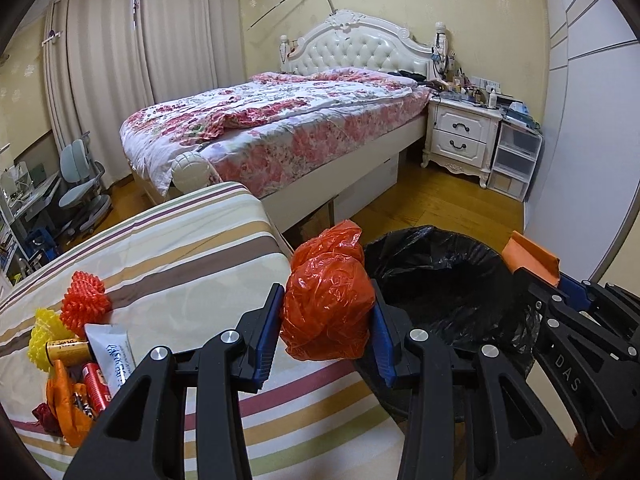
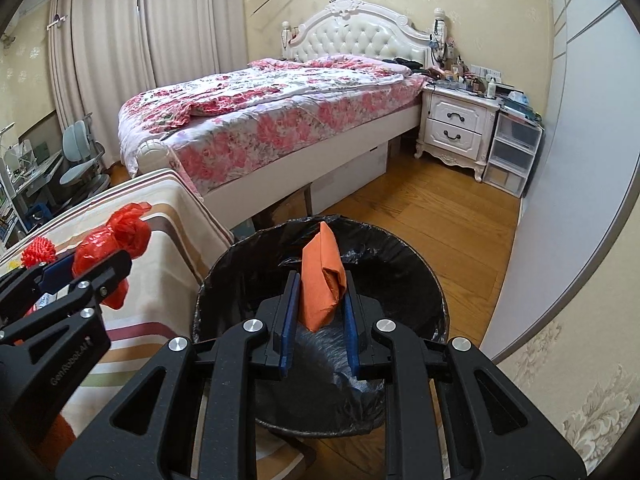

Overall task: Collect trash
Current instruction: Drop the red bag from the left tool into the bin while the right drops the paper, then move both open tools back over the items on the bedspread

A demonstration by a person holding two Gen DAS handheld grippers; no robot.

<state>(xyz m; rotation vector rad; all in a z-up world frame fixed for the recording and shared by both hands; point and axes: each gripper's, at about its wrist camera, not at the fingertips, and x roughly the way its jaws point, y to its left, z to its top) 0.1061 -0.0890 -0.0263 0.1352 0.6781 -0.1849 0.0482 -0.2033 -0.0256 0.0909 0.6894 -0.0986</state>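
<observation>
Left wrist view: the left gripper (image 1: pixel 327 316) has its fingers closed on a crumpled red plastic bag (image 1: pixel 326 300), beside the black-lined bin (image 1: pixel 440 280) — carry it across next. Right wrist view: the right gripper (image 2: pixel 320 300) pinches a folded orange packet (image 2: pixel 322 280) over the bin; a release looks due.

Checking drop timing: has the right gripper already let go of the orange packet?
No; the right gripper has the orange packet between its fingers above the black-lined bin.
</observation>
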